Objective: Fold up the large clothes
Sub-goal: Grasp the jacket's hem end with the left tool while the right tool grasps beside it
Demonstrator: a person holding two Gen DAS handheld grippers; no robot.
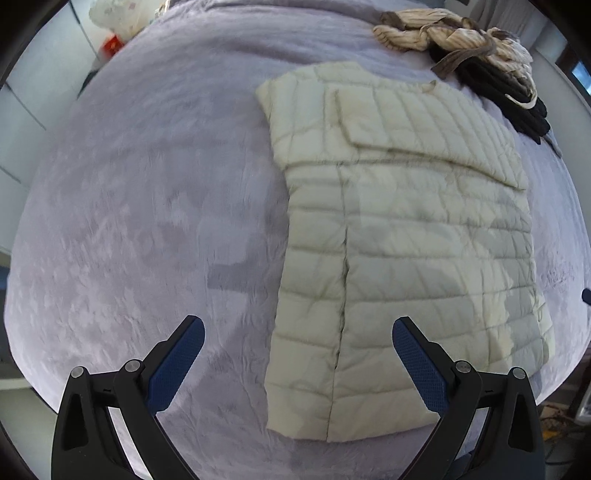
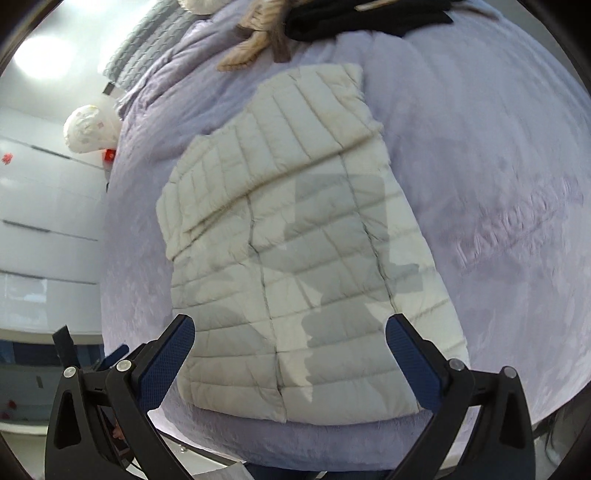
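One wide bed (image 1: 129, 221), covered in a pale lilac plush blanket, filled nearly all of both views. On it lay the cream quilted jacket (image 1: 406, 240), spread flat with its hem toward the near edge of the bed and its sleeves folded across the upper chest, so that it made a rough rectangle. From the left wrist camera the jacket lay to the right of centre, with bare blanket to its left; from the right wrist camera it sat almost centred. Grey shadows of the tools fell across its lower panels.

Beyond the jacket's collar, at the far side of the bed, sat a heap of other clothes: a beige striped garment (image 1: 443, 31) tangled on top of a black garment (image 1: 517, 103). The heap lay near the jacket's far edge, but whether they touched could not be told.

Lowest in each view were the tools. The left hand-held gripper (image 1: 297, 328) hung above the bed with its jaws spread wide and nothing between the blue pads (image 1: 177, 365); its right pad (image 1: 417, 365) stood over the jacket's lower edge. The right hand-held gripper (image 2: 290, 326) was likewise released, jaws fully apart, poised over the jacket's hem and grasping nothing.

A white cupboard (image 2: 44, 206) stood beside the bed.
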